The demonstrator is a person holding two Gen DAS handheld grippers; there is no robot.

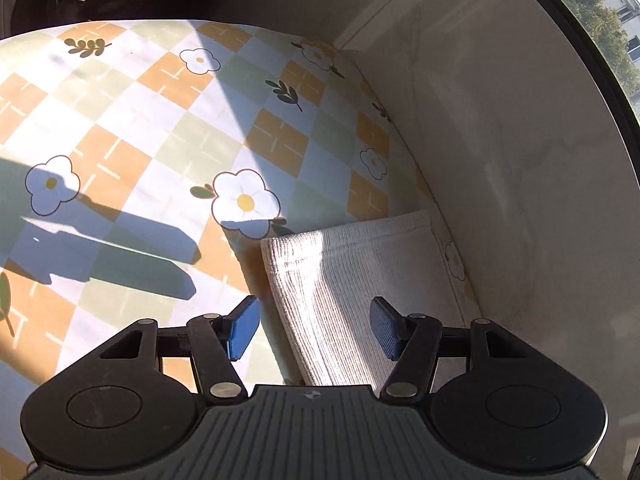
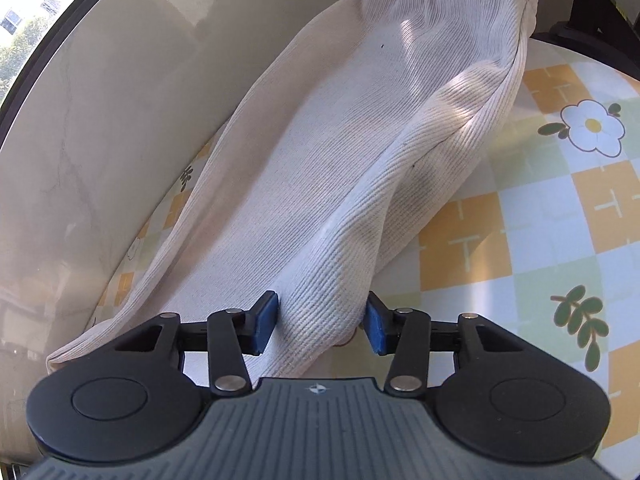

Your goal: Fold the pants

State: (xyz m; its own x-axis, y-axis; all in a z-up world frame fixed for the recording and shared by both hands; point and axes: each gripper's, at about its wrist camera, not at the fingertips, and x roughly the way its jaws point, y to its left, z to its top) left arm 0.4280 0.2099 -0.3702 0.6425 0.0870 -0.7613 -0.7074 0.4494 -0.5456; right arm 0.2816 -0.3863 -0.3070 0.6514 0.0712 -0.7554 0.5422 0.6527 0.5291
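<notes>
Cream ribbed pants (image 2: 332, 168) are laid lengthwise along the wall-side edge of the table's checked floral cloth (image 2: 532, 216). A raised fold of one leg is bracketed by the right gripper (image 2: 322, 322); firm pad contact cannot be told. The left gripper (image 1: 314, 330) is held released above the hem (image 1: 352, 264), nothing grasped.

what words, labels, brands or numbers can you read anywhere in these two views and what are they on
None: no readable word, brand or number in either view.
Left gripper: only a small compass-like emblem on its grey body, no letters.
Right gripper: the same emblem, no letters.
Tablecloth: flowers, leaves and checks, no writing.
Pants: plain ribbed cream cloth, no tag showing.
</notes>
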